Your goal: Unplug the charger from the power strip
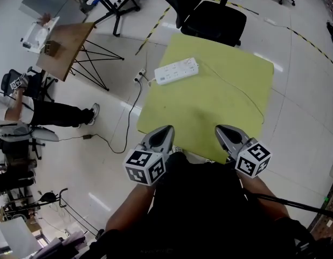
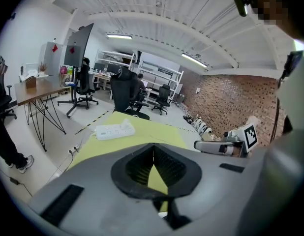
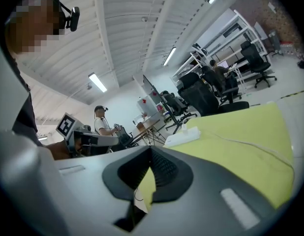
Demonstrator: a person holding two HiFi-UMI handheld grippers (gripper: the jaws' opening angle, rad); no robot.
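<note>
I have the left gripper [image 1: 165, 135] with its jaws pressed together and nothing caught in the gap; its own view shows the two black pads meeting in a thin line. The right gripper [image 1: 226, 134] is the same: jaws drawn tight, empty. Both hang side by side over the near edge of the yellow-green table [image 1: 220, 112], each with its marker cube towards me, tips pointing across the top.

The white power strip [image 1: 176, 71] lies well apart from both grippers, near the far left corner of the table, set at a slant. In the left gripper view a small white charger [image 2: 125, 124] stands up from the strip's far end, plugged in. A thin white cable [image 1: 243, 92] runs from that end in a loop across the right half of the table. The strip's own lead drops off the left edge to a floor socket [image 1: 140, 77].

Beyond the table stands a black office chair [image 1: 215, 15]. To the left are a wooden desk [image 1: 64, 47] and a person [image 1: 48, 112] on the floor space beside it.
</note>
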